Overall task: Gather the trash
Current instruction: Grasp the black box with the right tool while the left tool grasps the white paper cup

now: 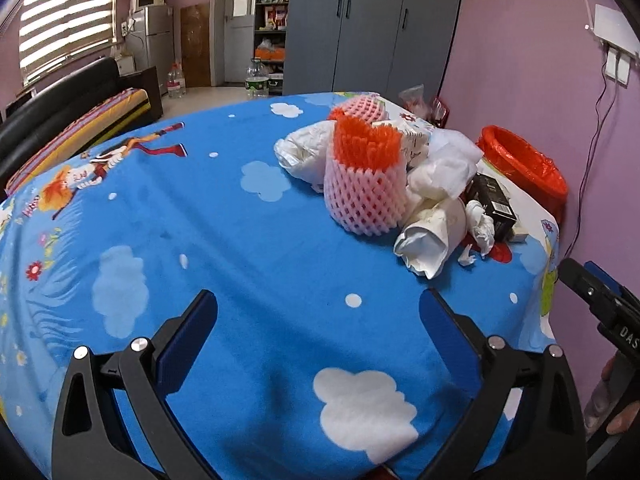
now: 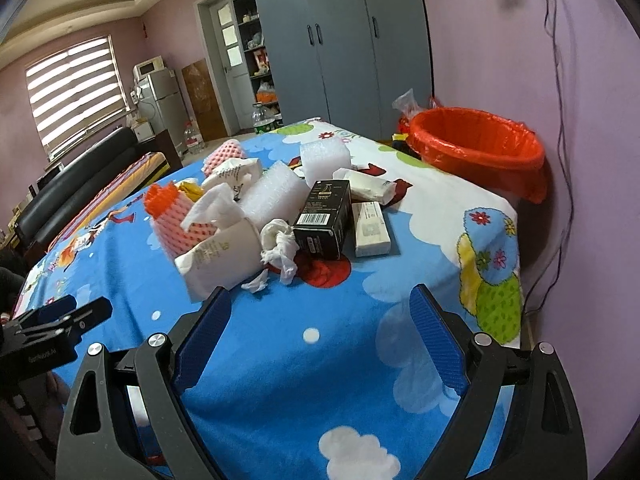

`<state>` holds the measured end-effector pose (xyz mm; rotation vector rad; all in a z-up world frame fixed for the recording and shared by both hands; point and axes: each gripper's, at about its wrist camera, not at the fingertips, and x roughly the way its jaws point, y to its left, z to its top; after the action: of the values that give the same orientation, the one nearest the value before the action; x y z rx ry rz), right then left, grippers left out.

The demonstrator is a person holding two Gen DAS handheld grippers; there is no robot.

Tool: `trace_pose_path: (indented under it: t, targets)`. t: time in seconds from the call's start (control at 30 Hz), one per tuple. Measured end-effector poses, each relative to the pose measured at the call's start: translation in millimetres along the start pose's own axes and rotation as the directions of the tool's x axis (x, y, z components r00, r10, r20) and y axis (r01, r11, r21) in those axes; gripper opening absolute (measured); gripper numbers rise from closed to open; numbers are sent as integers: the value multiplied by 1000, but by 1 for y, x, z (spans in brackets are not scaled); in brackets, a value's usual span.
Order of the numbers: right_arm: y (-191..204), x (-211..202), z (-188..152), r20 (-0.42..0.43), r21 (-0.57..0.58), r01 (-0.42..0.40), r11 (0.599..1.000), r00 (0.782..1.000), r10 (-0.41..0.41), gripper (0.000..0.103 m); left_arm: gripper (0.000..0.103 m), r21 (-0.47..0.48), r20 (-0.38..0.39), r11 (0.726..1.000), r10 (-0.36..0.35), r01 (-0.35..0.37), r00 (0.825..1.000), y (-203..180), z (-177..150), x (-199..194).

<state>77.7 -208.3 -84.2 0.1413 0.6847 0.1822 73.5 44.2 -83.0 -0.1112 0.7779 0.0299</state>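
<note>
Left hand-held gripper (image 1: 318, 308) spread wide, nothing between its 2 blue-padded fingers (image 1: 188, 336), hovering above the near part of a table (image 1: 240, 264) draped in a blue cartoon-print cloth with white clouds. Right hand-held gripper (image 2: 320, 304) likewise agape and holding nothing, its 2 blue ribbed pads (image 2: 438, 344) framing bare cloth just short of the trash heap. Straight ahead of the right one, a crumpled white paper wrapper (image 2: 222, 260) with a wad of white tissue (image 2: 282, 246) touching its right side. Just beyond the tissue, a black rectangular carton with a barcode (image 2: 322, 220), and beside that on the right a flat white rectangular box (image 2: 372, 228). Behind these, a roll of white bubble-like foam sheet (image 2: 274, 196) and a second white foam piece (image 2: 324, 158) standing further back. To the left in the heap, a pink foam fruit net with an orange top (image 2: 172, 212), lying tilted; another pink foam net (image 2: 224, 154) further back. From the left wrist view, the same pink-and-orange net (image 1: 366, 184) standing upright at the near side of the pile, white crumpled plastic (image 1: 306, 154) behind it on the left. Past the table's far right edge, against the lilac wall, a round bin lined with an orange-red plastic bag (image 2: 476, 148), well apart from both hand-held grippers. Further off, a grey wardrobe (image 2: 340, 40), a black sofa (image 2: 72, 196) and a striped window blind (image 2: 76, 92).
</note>
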Motion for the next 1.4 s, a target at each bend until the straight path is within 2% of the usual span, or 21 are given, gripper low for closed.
trace_pose_path:
  t: [0.1, 0.2, 0.3, 0.4, 0.47, 0.6, 0.67, 0.73, 0.9, 0.93, 0.97, 1.0, 1.03, 1.07, 1.13, 1.2, 1.27, 1.3, 1.33, 1.37, 1.4]
  targets:
    - [-3, 17, 9, -9, -6, -7, 1000, 1000, 7, 80, 97, 34, 33, 999, -9, 8, 999, -10, 3, 5]
    - [-5, 35, 22, -17, -3, -23, 1000, 1000, 23, 73, 97, 105, 21, 994, -27, 24, 999, -23, 9, 14]
    - [-7, 50, 35, -20, 5, -37, 999, 999, 37, 68, 97, 221, 25, 975, -20, 14, 999, -42, 12, 20]
    - [-4, 64, 47, -23, -3, -48, 999, 999, 48, 60, 90, 304, 43, 953, -27, 13, 999, -57, 16, 23]
    - [-2, 74, 53, -33, -15, -51, 999, 998, 50, 57, 82, 327, 42, 945, -46, 30, 998, -65, 18, 28]
    - [0, 95, 60, -60, -24, -42, 999, 997, 40, 57, 74, 372, 10, 926, -77, 68, 997, -77, 21, 42]
    - [-1, 105, 60, -91, -22, -45, 999, 995, 43, 50, 68, 393, 9, 917, -83, 73, 997, -83, 22, 46]
    - [-1, 111, 59, -114, -31, -61, 998, 992, 57, 45, 68, 412, 14, 908, -93, 79, 996, -89, 24, 48]
    - [-12, 103, 60, -90, -16, -108, 994, 990, 106, 42, 66, 470, 6, 878, -102, 87, 995, -108, 29, 63]
    - [-13, 99, 60, -83, -16, -111, 994, 990, 110, 33, 66, 477, 1, 875, -100, 87, 995, -110, 30, 69]
    - [-16, 96, 62, -75, -17, -111, 994, 991, 109, 12, 66, 482, -8, 872, -98, 89, 995, -113, 31, 74]
    - [-18, 92, 63, -67, -13, -106, 994, 992, 105, 12, 65, 485, -27, 869, -94, 95, 995, -115, 32, 81]
    - [-20, 89, 64, -61, -4, -110, 994, 992, 110, 12, 56, 485, -43, 869, -92, 101, 995, -117, 33, 86]
    - [-23, 85, 65, -59, 4, -113, 994, 992, 113, 12, 53, 483, -62, 869, -89, 108, 994, -118, 33, 92]
    - [-26, 83, 64, -62, 2, -109, 994, 992, 109, 12, 51, 493, -50, 865, -77, 92, 996, -121, 30, 93]
    - [-27, 85, 61, -81, 3, -99, 995, 992, 99, 13, 44, 508, -37, 857, -81, 88, 996, -123, 27, 89]
    - [-25, 88, 56, -111, 7, -97, 995, 989, 97, 19, 37, 510, -31, 856, -81, 85, 996, -121, 24, 83]
    - [-24, 86, 55, -105, 8, -101, 995, 989, 101, 21, 37, 501, -39, 860, -89, 97, 995, -117, 22, 78]
    - [-22, 86, 54, -107, 5, -99, 995, 989, 99, 31, 37, 490, -47, 865, -99, 109, 994, -113, 21, 75]
    - [-20, 86, 54, -108, 0, -99, 995, 989, 99, 56, 37, 480, -49, 870, -105, 115, 993, -110, 20, 73]
    - [-19, 83, 53, -92, 0, -100, 995, 991, 100, 72, 37, 469, -49, 875, -105, 116, 993, -105, 19, 69]
